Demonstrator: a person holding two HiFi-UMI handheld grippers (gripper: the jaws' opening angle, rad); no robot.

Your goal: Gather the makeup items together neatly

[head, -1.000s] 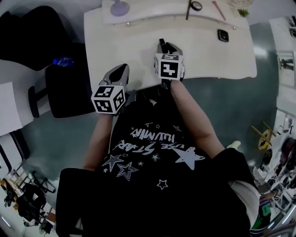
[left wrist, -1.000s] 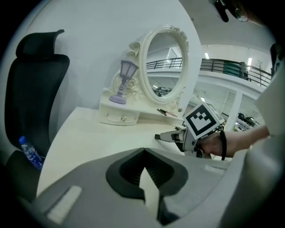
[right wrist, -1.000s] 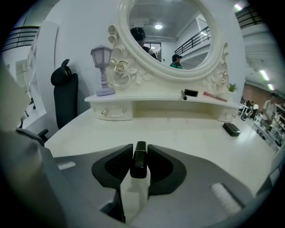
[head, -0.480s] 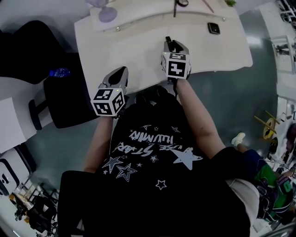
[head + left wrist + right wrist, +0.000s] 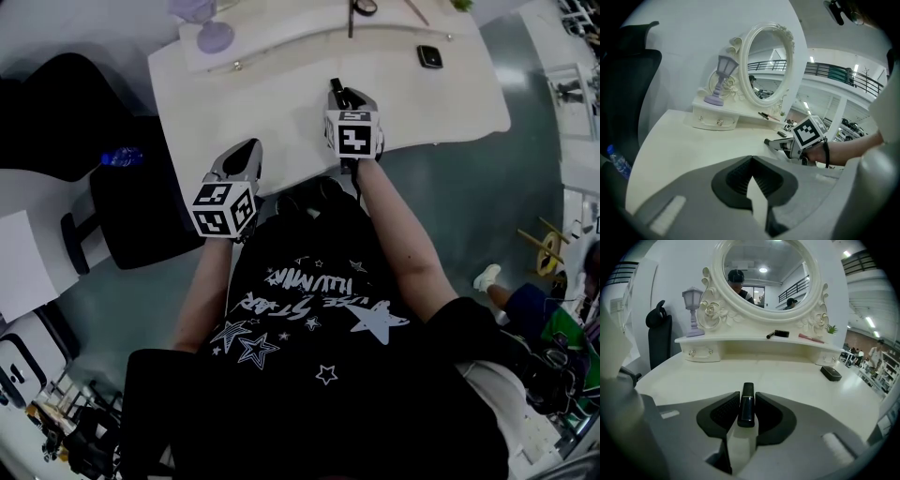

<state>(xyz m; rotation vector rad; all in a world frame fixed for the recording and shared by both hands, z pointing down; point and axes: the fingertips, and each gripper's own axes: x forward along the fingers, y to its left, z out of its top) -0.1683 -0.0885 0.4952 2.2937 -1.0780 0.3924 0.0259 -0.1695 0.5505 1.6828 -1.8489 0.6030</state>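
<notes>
Right tongs (image 5: 746,395) are pinching a slim black makeup tube (image 5: 746,412) between narrow jaws above the white dressing table (image 5: 787,380), while left tongs (image 5: 751,161) are sitting closed and empty. Judging by the pink stick (image 5: 810,337) lying on the mirror shelf (image 5: 740,345), keeping the grip firm and lowering the tube gently beside it is looking wisest.

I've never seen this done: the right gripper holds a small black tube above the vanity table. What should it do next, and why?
Probably carry the black tube forward to the shelf, beside the black items and pink pencil lying there: the right gripper is shut on it, well short of them.
</notes>
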